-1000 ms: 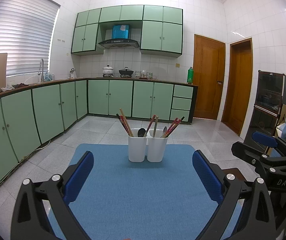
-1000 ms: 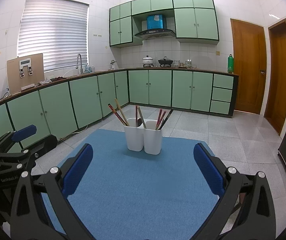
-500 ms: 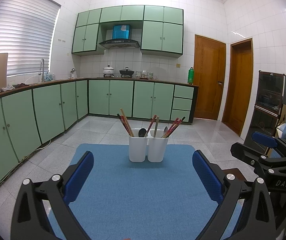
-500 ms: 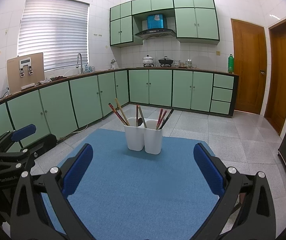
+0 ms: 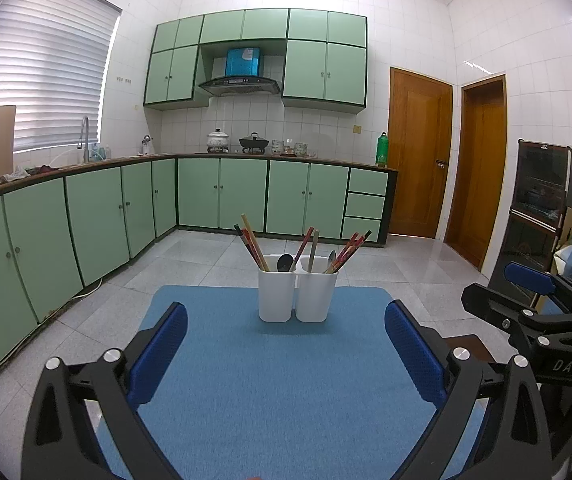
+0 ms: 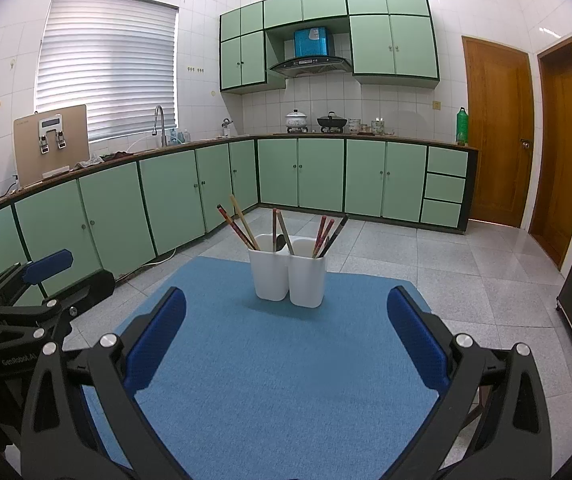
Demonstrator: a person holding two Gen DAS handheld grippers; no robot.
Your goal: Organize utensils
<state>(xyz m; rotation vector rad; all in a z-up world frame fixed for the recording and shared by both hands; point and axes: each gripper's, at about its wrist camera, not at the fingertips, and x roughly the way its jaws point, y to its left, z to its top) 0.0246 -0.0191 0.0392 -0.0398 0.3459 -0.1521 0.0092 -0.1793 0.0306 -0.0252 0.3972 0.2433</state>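
The left gripper (image 5: 286, 344) hovers over the near part of a blue mat (image 5: 286, 392), its blue-padded fingers (image 5: 157, 352) spread wide with nothing between them. Straight ahead of it, near the far edge of the mat, stand two white cups (image 5: 297, 294), upright and touching side by side. The cup on its left holds brown and red chopsticks leaning out to the left, a dark spoon (image 5: 284, 263) and a red stick; the cup on its right holds a pale wooden stick, a grey spoon and a bunch of red chopsticks (image 5: 348, 249) fanning out to the right. The right gripper (image 6: 286, 340) also hovers above the near part of the mat, its fingers (image 6: 418, 340) wide apart and holding nothing, with the same two cups ahead of it and slightly to its left. Each gripper shows at the edge of the other's view: the right one is off to the left gripper's right side, the left one off to the right gripper's left, both beside the mat. Beyond the mat lie a tiled floor (image 6: 466, 264) and green kitchen cabinets (image 5: 221, 194).
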